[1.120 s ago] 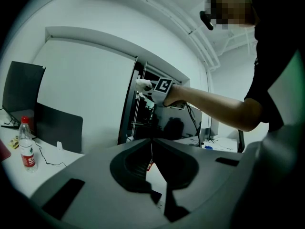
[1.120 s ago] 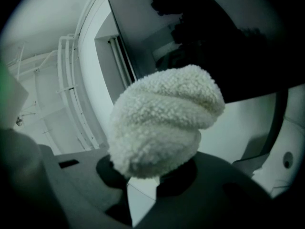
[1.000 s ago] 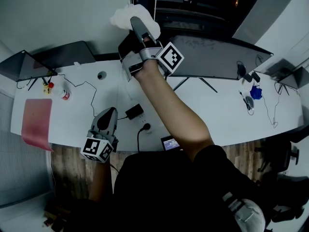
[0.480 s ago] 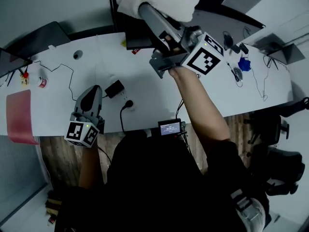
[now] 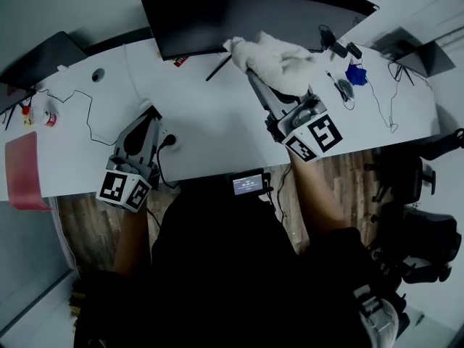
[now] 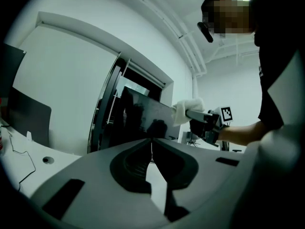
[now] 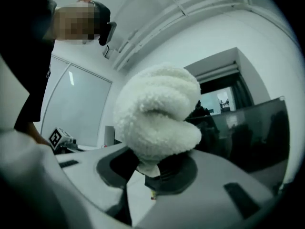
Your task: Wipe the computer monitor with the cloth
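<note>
The cloth (image 5: pixel 279 60) is fluffy, nubbly fleece, the monitor (image 5: pixel 217 13) glossy dark, the desk (image 5: pixel 210 122) smooth matt white.

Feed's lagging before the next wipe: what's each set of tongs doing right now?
Left tongs: closed, empty.
Right tongs: closed on the cloth.

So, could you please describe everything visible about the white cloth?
The cloth is white and fluffy, like thick fleece or terry, bunched into a rounded, folded lump. The right gripper has its jaws shut on the lower part, and the bulk bulges above the jaw tips. It is held over the white desk, just in front of the dark monitor, near its lower edge. Whether it touches the screen cannot be told.
</note>
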A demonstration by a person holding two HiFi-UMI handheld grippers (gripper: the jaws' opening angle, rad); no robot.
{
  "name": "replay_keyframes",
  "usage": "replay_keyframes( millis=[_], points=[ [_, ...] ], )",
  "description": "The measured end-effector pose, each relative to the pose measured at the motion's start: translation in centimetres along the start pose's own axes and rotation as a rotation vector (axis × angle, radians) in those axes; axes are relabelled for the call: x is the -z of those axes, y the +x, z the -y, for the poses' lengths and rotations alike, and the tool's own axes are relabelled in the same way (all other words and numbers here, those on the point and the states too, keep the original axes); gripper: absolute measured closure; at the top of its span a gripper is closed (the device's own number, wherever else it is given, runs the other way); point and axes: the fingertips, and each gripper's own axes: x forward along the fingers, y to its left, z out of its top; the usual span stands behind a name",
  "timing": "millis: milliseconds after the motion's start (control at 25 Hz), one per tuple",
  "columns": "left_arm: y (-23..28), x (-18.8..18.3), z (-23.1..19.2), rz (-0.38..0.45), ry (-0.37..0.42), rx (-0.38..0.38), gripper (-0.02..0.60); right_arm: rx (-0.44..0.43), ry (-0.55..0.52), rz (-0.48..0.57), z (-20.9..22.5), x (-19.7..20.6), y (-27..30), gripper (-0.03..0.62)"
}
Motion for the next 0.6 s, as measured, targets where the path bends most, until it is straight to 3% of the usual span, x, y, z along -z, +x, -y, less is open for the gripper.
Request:
replay_keyframes(
  millis=[320, 600],
  points=[
    [0.1, 2.8, 10.7, -0.019, 0.043, 0.004, 0.583, 0.172, 0.151, -0.119, -0.1, 7.7, -14.8, 0.496],
    [-2.4, 5.4, 20.9, -0.033, 0.054, -0.010, 0.586, 0.193, 0.231, -0.142, -2.2, 9.2, -25.0, 0.496]
  ],
)
